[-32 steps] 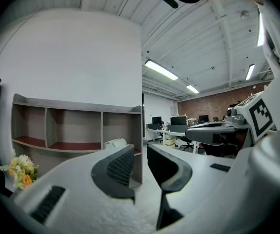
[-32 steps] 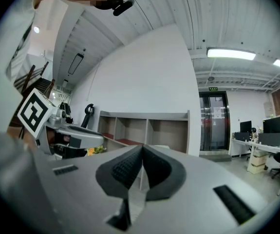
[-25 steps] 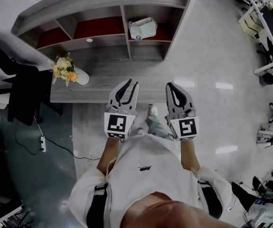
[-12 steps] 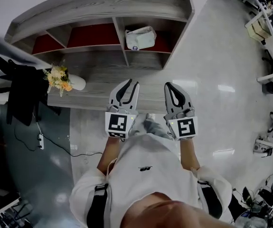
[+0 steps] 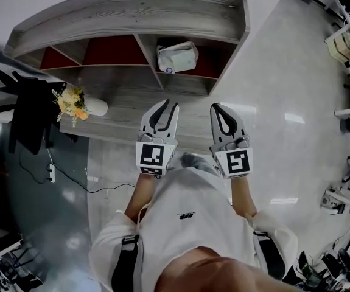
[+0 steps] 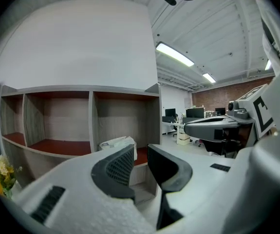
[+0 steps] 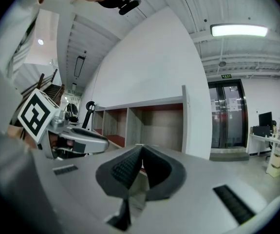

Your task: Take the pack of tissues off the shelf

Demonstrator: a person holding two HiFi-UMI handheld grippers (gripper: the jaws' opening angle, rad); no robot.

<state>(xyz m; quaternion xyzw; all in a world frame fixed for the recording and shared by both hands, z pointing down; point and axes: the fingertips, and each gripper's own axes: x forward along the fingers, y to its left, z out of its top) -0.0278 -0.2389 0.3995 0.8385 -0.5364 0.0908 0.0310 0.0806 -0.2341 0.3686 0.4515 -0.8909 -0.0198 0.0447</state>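
Observation:
The white pack of tissues (image 5: 176, 57) lies in the right-hand compartment of the grey wooden shelf (image 5: 132, 11), on its red floor. In the left gripper view the pack of tissues (image 6: 116, 143) shows just past the left jaw. Both grippers are held side by side in front of the person, short of the shelf and touching nothing. My left gripper (image 5: 165, 106) (image 6: 140, 152) is open, with a narrow empty gap between its pads. My right gripper (image 5: 217, 109) (image 7: 142, 148) is shut, its tips meeting with nothing between them.
A grey desk top (image 5: 126, 96) runs below the shelf's compartments and carries a white vase of flowers (image 5: 77, 102) at its left. A dark chair (image 5: 31, 117) stands further left. A power strip with its cable (image 5: 52, 174) lies on the floor.
The shelf and the pack of tissues have come closer as the person and both grippers moved towards them. Neither gripper's jaws look any different.

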